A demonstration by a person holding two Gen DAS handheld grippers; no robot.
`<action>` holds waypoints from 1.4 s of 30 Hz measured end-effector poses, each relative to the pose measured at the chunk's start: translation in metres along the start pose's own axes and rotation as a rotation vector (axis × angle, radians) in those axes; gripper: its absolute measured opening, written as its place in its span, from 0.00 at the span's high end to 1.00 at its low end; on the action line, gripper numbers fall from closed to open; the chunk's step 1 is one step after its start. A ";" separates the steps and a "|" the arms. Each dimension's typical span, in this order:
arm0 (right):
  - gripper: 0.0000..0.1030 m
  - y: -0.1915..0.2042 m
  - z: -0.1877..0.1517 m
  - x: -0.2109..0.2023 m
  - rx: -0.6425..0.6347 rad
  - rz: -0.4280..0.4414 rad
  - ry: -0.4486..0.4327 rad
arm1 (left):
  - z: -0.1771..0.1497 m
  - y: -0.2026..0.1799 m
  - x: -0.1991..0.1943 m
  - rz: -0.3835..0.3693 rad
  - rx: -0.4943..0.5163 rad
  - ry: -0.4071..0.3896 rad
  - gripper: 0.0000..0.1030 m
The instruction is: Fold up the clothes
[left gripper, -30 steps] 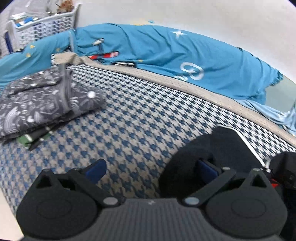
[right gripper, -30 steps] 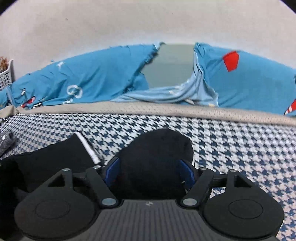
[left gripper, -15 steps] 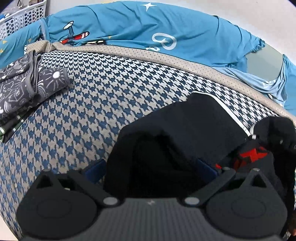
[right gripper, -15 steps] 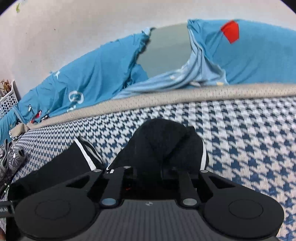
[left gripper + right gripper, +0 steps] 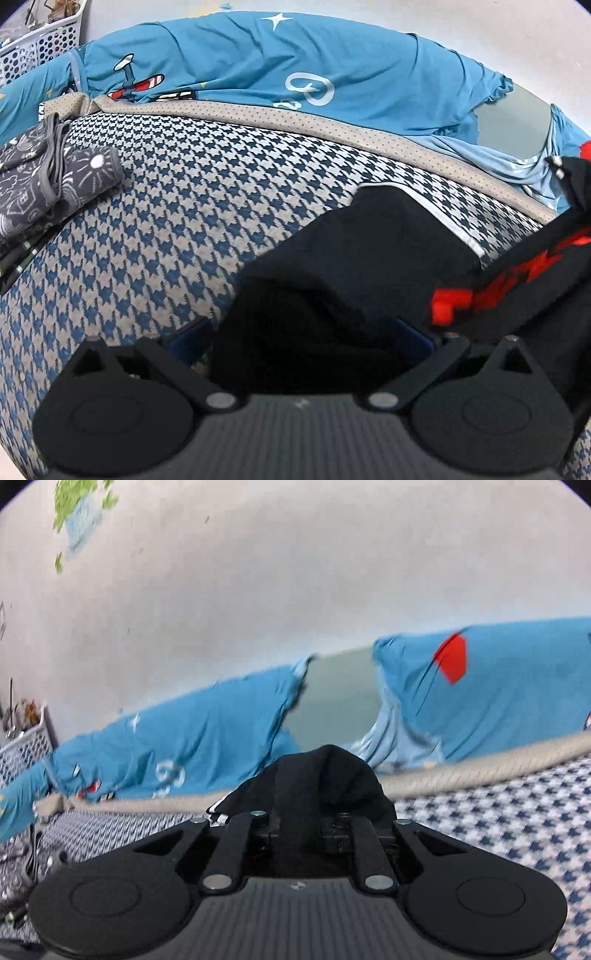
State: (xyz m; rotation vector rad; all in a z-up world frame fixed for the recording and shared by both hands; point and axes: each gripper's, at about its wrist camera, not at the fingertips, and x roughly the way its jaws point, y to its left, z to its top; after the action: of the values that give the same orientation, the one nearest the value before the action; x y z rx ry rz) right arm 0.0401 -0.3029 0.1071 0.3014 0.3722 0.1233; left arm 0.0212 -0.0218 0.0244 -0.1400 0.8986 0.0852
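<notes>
Right gripper (image 5: 299, 823): jaws pinched nearly together on a bunched ridge of the black garment (image 5: 317, 779), cloth humped up just past the tips. Grip looks good, with fabric on both sides of the pads.

Left gripper (image 5: 299, 339): jaws wide apart, black garment (image 5: 354, 258) lying between them but the pads aren't pressing on it. No hold on that side yet.

Garment itself: soft, limp, light. One end lifts off to the right of the left gripper, red print (image 5: 517, 273) showing on the raised part; the rest sags onto the checked bedcover (image 5: 177, 221). It'll drape and stretch, not hold shape. White-trimmed edge (image 5: 439, 218) just beyond the left gripper looks like the hem or side seam; I'd judge that the best place to grab, since a doubled edge slips less than a single layer. Matching corner to the right gripper's would keep the fold square.

Further out, left of the left gripper: grey patterned folded clothes (image 5: 48, 181), well apart from the black one. Beyond the bedcover's beige border, blue sheet (image 5: 258, 55) against the wall, white basket (image 5: 40, 40) at far left.
</notes>
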 end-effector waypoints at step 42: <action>0.61 -0.065 -0.036 -0.076 0.151 -0.171 0.258 | -0.008 0.002 -0.007 -0.010 0.046 -0.027 0.00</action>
State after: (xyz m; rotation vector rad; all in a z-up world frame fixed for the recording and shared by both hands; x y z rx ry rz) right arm -0.0395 -0.3678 0.0808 0.4026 0.6632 -0.0345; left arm 0.0110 -0.0211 0.0248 -0.1007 0.8717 0.0571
